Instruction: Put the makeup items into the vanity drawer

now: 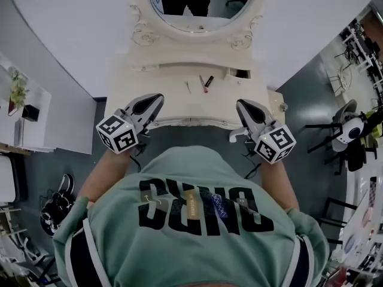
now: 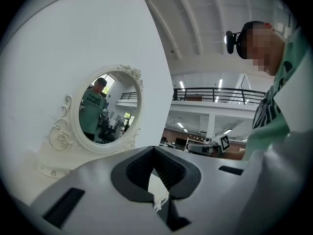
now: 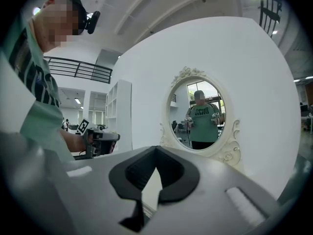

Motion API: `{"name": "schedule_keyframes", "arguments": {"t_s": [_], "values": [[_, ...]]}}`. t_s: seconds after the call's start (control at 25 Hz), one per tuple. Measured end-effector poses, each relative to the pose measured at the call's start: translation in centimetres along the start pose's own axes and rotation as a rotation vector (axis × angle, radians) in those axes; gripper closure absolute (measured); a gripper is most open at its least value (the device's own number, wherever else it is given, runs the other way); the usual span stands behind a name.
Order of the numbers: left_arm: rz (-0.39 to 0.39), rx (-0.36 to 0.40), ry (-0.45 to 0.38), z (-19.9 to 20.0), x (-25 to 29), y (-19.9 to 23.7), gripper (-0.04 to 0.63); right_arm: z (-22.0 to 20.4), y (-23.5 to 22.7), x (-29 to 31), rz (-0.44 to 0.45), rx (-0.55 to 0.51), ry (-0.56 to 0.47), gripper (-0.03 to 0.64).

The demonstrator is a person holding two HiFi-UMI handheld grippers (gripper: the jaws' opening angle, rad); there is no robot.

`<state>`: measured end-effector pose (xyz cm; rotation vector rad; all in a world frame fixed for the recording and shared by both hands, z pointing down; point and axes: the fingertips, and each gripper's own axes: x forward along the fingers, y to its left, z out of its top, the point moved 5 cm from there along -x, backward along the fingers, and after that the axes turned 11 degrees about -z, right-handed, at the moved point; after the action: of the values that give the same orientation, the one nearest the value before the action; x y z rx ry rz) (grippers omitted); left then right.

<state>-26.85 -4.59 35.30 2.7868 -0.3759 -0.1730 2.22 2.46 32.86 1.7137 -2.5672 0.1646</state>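
Ok, status: both units clenched, nothing between the jaws. The left hand-held gripper (image 1: 158, 98) (image 2: 155, 149) has its tips together over the front-left edge of the vanity worktop (image 1: 173, 103). The right hand-held gripper (image 3: 156, 149) (image 1: 240, 104) has its tips together at the front-right edge. Both point at the oval mirror (image 1: 197, 26) (image 2: 110, 109) (image 3: 198, 114).

Makeup items lie on the worktop, mid-back, well clear of both grippers:
- dark red tube (image 1: 207, 82)
- thin pink stick (image 1: 202, 80), just left of the tube
- pale stick (image 1: 188, 87), further left

The small drawer (image 1: 239, 73), at the right end of the raised back tier, shows a dark gap and looks partly pulled out. Can't see what's inside it.
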Motion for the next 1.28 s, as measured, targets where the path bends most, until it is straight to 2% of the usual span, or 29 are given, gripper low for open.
{"name": "schedule_keyframes", "arguments": {"t_s": [0.16,0.4,0.64,0.76,0.92,1.08,1.28], "values": [[-0.02,-0.018,0.014,0.7,1.1,3.7,0.597,-0.2,-1.4,3.2,-0.027,0.008,0.03,0.609],[-0.01,-0.036,0.043,-0.1,5.3,6.6,0.597,-1.2,-6.7,5.6,-0.035,0.047,0.041,0.609],[0.102,0.019,0.031,-0.7,12.0,7.4,0.597,-2.1,-15.2,8.2,0.089,0.041,0.02,0.609],[0.151,-0.024,-0.003,-1.3,16.1,7.0,0.597,-1.6,-20.0,8.7,0.147,0.046,0.017,0.609],[0.207,-0.025,-0.005,-1.4,20.7,6.6,0.597,-0.7,-25.3,9.6,0.21,0.06,-0.001,0.609],[0.243,-0.025,0.035,-2.1,23.7,6.3,0.597,-1.9,-28.3,10.0,0.238,0.096,0.011,0.608],[0.258,-0.036,0.085,-2.9,24.8,7.1,0.597,-2.9,-29.2,10.2,0.243,0.13,0.016,0.607]]}}
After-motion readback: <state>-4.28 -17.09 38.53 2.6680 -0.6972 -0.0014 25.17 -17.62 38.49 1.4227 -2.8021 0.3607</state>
